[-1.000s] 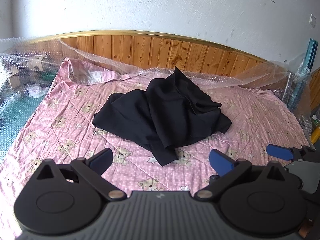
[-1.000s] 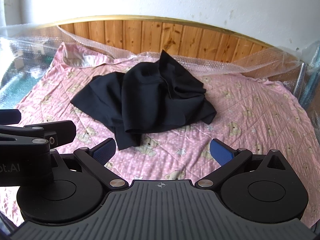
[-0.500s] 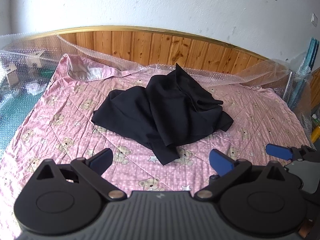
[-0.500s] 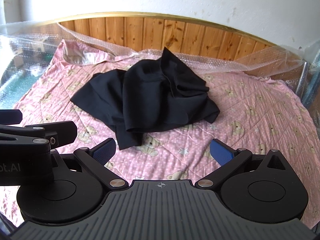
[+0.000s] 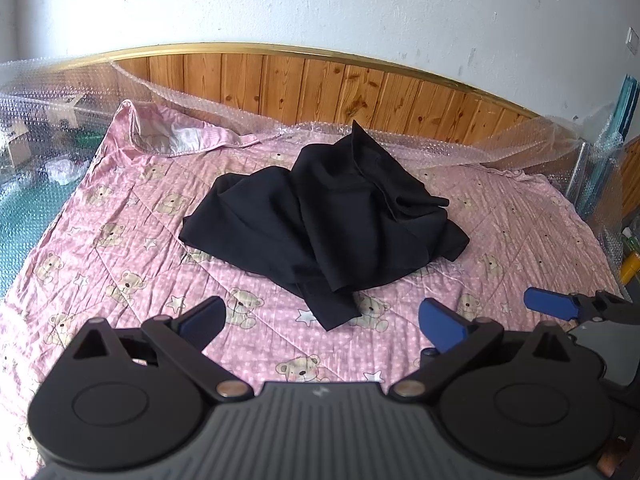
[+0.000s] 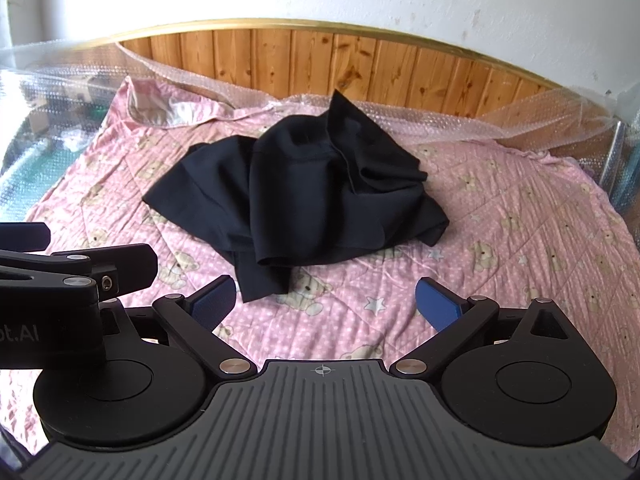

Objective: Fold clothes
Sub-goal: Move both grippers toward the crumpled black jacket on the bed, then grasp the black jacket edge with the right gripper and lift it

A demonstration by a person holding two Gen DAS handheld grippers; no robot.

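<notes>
Left wrist view: black garment (image 5: 320, 220) lies crumpled in a heap mid-bed on the pink bear-print quilt (image 5: 120, 240), not folded. Left hand-held gripper (image 5: 322, 318) spread wide, holding nothing; right hand-held gripper (image 6: 324, 302) likewise wide and empty. Risk, as I judge it: pinching through bunched layers would lift the whole heap or catch the quilt beneath. Bubble wrap (image 5: 420, 144) drapes along the wooden headboard (image 5: 320, 84), behind the garment; nothing blocks reach.

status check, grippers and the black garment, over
Left gripper open, empty. Right gripper open, empty. Black garment crumpled on pink bedspread, untouched. Nothing in the way.
</notes>
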